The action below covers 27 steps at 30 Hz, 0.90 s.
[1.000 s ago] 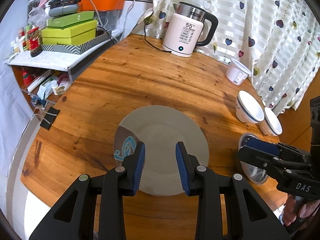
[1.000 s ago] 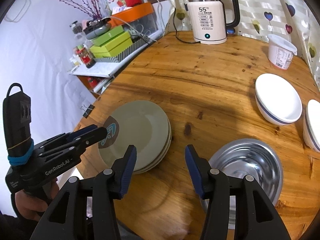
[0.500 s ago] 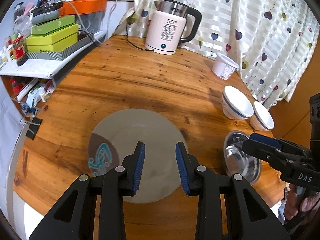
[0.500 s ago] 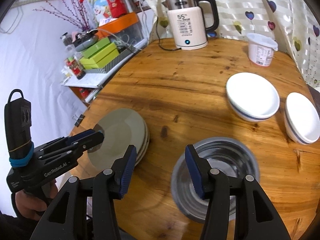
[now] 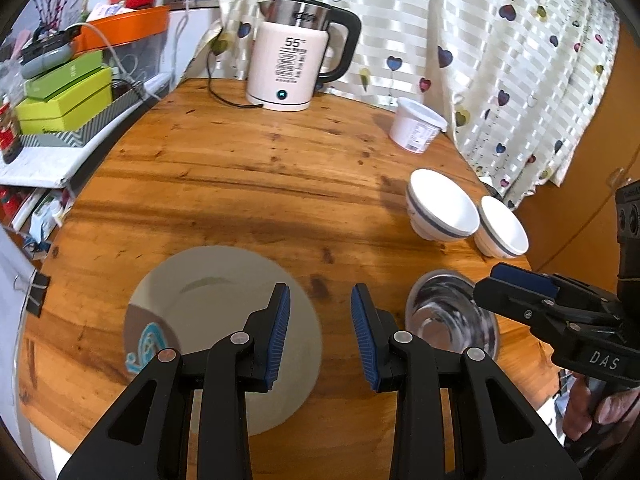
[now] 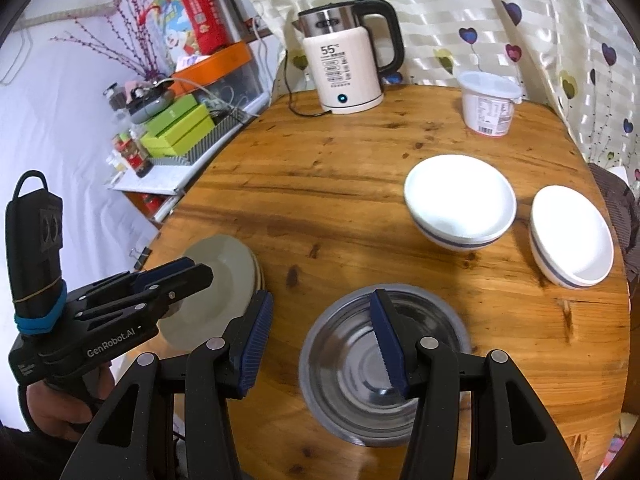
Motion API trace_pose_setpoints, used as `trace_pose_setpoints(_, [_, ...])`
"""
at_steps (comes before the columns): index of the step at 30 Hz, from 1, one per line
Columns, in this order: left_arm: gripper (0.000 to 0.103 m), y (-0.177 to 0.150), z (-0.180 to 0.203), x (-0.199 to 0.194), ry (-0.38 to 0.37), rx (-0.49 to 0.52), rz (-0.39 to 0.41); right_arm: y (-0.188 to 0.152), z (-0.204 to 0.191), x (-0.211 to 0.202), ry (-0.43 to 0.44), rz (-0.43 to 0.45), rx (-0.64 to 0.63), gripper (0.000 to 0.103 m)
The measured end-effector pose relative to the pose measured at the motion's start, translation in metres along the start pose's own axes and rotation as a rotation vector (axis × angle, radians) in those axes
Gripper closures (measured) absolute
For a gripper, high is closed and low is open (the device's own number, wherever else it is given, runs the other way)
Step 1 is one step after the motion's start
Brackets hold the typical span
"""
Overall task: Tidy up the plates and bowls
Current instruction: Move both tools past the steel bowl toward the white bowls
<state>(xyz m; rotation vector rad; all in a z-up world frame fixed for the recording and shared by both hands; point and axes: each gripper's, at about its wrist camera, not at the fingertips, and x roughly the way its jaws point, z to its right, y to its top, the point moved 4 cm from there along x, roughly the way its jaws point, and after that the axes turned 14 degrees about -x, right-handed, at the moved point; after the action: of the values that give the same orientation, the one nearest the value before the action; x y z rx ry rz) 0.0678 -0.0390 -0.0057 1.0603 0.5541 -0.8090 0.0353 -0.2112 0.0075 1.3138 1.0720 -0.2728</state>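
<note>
Left gripper (image 5: pixel 320 336) parted and empty above the table (image 5: pixel 248 184), beside the grey plates (image 5: pixel 216 300). Right gripper (image 6: pixel 320 344) likewise parted, empty, over the steel bowl (image 6: pixel 352 364). Stacked plate edges (image 6: pixel 258 276) visible from the right wrist only. Two white bowls (image 6: pixel 460 200) farther back, apart.

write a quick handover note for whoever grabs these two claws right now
Left claw: open, empty, above the near edge of the plate stack.
Right claw: open, empty, over the steel bowl.
Two white bowls sit apart, side by side at the right, upright.
Done: plates look stacked at the table's near left.
Left: the three bowls are not nested yet; probably start with the steel one.
</note>
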Motion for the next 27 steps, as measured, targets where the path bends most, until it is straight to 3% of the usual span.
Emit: trace_pose_setpoints(27, [0.07, 0.025, 0.07, 0.045, -0.087, 0.089, -0.072, -0.011, 0.082, -0.008, -0.113, 0.014, 0.154, 0.053])
